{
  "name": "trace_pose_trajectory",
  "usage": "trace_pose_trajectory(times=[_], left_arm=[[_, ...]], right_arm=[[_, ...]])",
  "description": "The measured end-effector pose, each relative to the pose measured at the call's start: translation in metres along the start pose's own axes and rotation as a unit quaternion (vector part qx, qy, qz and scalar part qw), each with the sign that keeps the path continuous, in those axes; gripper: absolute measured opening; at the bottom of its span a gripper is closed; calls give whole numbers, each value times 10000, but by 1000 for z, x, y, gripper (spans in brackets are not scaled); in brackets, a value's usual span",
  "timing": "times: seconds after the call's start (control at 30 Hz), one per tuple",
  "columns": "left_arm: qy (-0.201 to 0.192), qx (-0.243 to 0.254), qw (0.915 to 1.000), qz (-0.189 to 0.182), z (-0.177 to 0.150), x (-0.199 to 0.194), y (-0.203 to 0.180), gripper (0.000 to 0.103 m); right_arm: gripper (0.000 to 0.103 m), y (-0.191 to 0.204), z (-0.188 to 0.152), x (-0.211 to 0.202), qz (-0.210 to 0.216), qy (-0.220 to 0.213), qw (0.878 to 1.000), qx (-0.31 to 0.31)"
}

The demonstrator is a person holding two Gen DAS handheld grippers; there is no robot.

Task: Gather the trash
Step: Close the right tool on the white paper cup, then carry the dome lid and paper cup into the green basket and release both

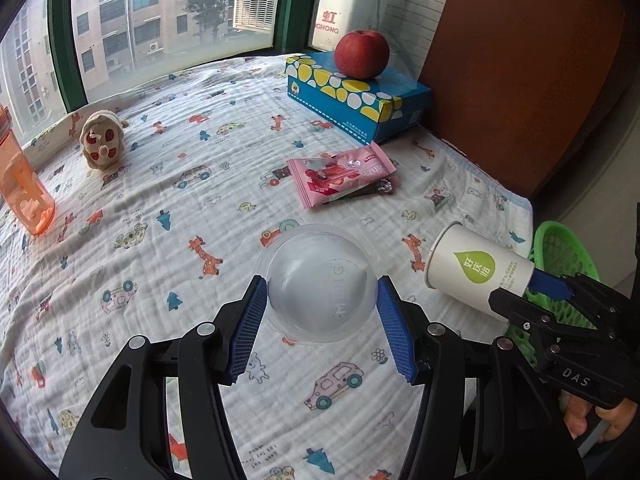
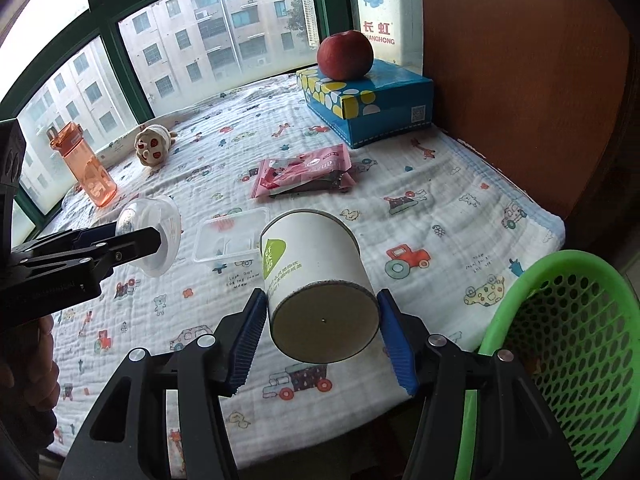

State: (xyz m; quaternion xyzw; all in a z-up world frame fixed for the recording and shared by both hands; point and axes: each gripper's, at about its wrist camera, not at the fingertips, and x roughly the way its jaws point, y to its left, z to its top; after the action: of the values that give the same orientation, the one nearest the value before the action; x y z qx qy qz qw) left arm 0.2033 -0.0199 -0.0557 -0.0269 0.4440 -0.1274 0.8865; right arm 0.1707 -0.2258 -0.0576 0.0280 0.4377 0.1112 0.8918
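1. Right, both hands are loaded: my right gripper [image 2: 322,320] has its fingers pinching the paper cup [image 2: 316,276] across its body near the base, the flat bottom facing the camera and the open mouth pointing away toward the upper middle of the frame.
2. Long axis of that cup runs along my fingers, tilted down toward the bed [image 2: 440,208].
3. My left gripper [image 1: 320,312] pinches the clear plastic cup [image 1: 320,280] the same way, bottom toward me, a finger on each side.
4. Now the relation that counts: the green basket [image 2: 568,344] sits at the lower right of the right wrist view, just beside my right fingers, off the bed's edge.
5. So I judge the right hand nearer; the paper cup goes first, swinging rightward.
6. Pink wrappers [image 2: 304,172] and a clear tray [image 2: 232,240] lie on the bed, not yet collected.
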Motion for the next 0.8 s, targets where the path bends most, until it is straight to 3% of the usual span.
trace_pose_trajectory(times=[0.33, 0.8], left_arm=[[-32, 199, 9995, -227, -6, -11, -30, 56], [-41, 665, 9957, -648, -6, -15, -101, 56]], right_arm=[[55, -23, -17, -49, -203, -207, 9994, 180], [55, -102, -60, -109, -885, -370, 9926, 748]])
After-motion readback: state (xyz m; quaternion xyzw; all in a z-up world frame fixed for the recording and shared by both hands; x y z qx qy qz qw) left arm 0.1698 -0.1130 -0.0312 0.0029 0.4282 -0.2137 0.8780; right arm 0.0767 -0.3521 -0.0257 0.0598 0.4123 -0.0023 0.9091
